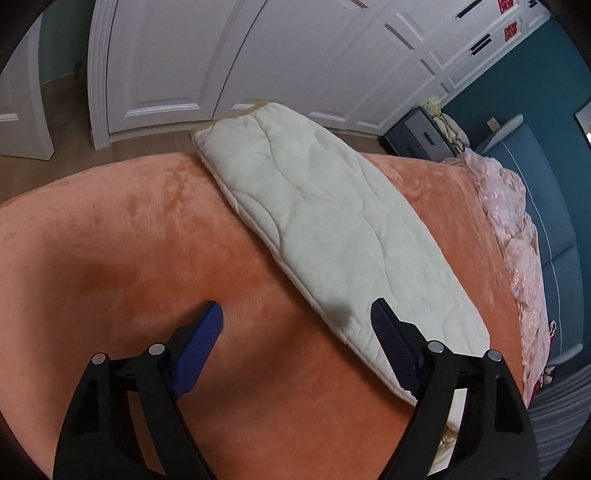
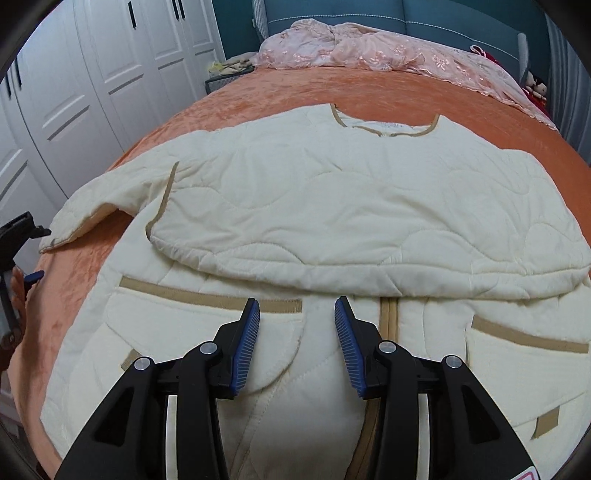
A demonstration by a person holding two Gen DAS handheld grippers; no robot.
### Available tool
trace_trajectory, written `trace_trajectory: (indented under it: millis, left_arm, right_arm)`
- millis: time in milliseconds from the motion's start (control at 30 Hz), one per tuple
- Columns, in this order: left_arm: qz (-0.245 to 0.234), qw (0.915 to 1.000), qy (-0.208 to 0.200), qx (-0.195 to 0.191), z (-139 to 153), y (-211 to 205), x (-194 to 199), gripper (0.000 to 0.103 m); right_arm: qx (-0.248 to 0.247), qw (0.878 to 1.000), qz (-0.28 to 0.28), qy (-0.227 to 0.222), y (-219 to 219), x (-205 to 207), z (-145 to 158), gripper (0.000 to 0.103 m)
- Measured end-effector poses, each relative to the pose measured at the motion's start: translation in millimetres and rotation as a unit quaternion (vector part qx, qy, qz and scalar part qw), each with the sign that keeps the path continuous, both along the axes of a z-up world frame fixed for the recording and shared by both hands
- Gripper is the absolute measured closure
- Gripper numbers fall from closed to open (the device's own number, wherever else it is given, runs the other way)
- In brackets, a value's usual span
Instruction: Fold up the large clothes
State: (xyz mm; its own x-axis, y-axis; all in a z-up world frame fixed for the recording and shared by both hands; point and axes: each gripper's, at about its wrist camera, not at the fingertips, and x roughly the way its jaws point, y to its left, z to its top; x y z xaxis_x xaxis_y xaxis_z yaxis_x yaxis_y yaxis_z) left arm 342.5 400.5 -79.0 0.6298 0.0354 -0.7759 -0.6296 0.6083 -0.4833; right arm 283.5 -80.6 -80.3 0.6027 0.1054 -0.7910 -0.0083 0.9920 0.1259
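Observation:
A cream quilted jacket (image 2: 332,206) with tan trim lies front-up on the orange bedspread (image 2: 280,92). One sleeve is folded across its chest; the other sleeve (image 1: 325,229) stretches out to the left, its cuff past the bed's edge. My left gripper (image 1: 297,317) is open and empty above the bedspread beside that sleeve; it also shows at the left edge of the right wrist view (image 2: 35,275). My right gripper (image 2: 297,308) is open and empty above the jacket's lower front, between a pocket (image 2: 207,321) and the centre placket (image 2: 388,317).
White wardrobe doors (image 1: 221,55) stand along the bed's left side, with wood floor (image 1: 62,96) between. A pink lace cover (image 2: 369,48) is bunched at the head of the bed against a blue headboard (image 2: 424,14). A dark bedside cabinet (image 1: 424,133) stands nearby.

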Motion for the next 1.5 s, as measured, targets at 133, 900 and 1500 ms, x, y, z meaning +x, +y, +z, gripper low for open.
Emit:
trace_trajectory:
  millis: [133, 900, 1500]
  left_arm:
    - [-0.028, 0.9996, -0.004, -0.001, 3, 0, 22, 0.082]
    - [-0.485, 0.85, -0.164, 0.123, 166, -459, 7, 0.052]
    - [-0.263, 0.9614, -0.052, -0.062, 41, -301, 34, 0.037]
  right_arm:
    - [0.01, 1.0, -0.015, 0.005, -10, -10, 2, 0.057]
    - [0.057, 0.993, -0.101, -0.014, -106, -74, 18, 0.056]
    - [0.13, 0.972, -0.188, -0.057, -209, 2, 45, 0.045]
